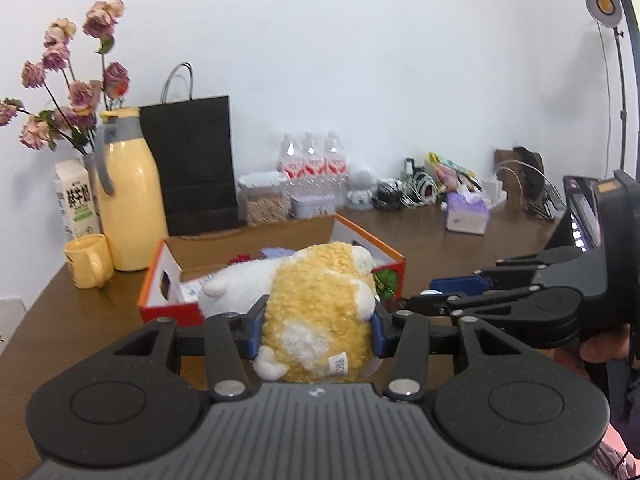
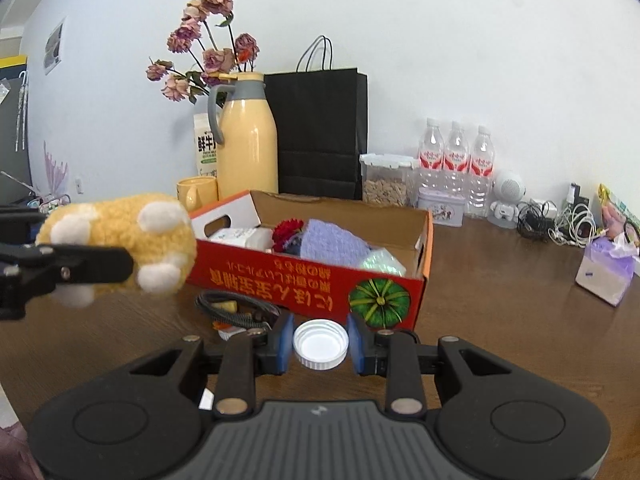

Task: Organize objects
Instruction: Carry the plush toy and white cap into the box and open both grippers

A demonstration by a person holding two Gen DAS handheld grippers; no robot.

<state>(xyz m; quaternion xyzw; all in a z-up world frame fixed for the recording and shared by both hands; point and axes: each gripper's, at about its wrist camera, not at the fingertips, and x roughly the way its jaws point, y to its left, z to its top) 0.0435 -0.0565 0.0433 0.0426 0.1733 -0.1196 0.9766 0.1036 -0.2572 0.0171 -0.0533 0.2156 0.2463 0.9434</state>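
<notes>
A fluffy yellow and white plush toy (image 1: 320,312) hangs above the brown table, and my left gripper (image 1: 316,332) is shut on it, blue pads pressing its sides. In the right wrist view the plush toy (image 2: 120,240) floats left of an open orange-red cardboard box (image 2: 304,284). The box (image 1: 160,280) holds a white bottle, a red flower, a purple knit cloth and a pale green packet. My right gripper (image 2: 320,346) is shut on a white ribbed bottle cap (image 2: 320,344), just in front of the box's near wall. That same right gripper (image 1: 432,296) shows from the side, right of the plush.
A coiled black cable (image 2: 236,308) and small bits lie before the box. Behind it stand a yellow mug (image 2: 198,192), yellow thermos (image 2: 248,140), milk carton, dried flowers, black paper bag (image 2: 320,128), seed container, three water bottles (image 2: 456,160). Tissue pack (image 2: 608,272) and tangled cables at right.
</notes>
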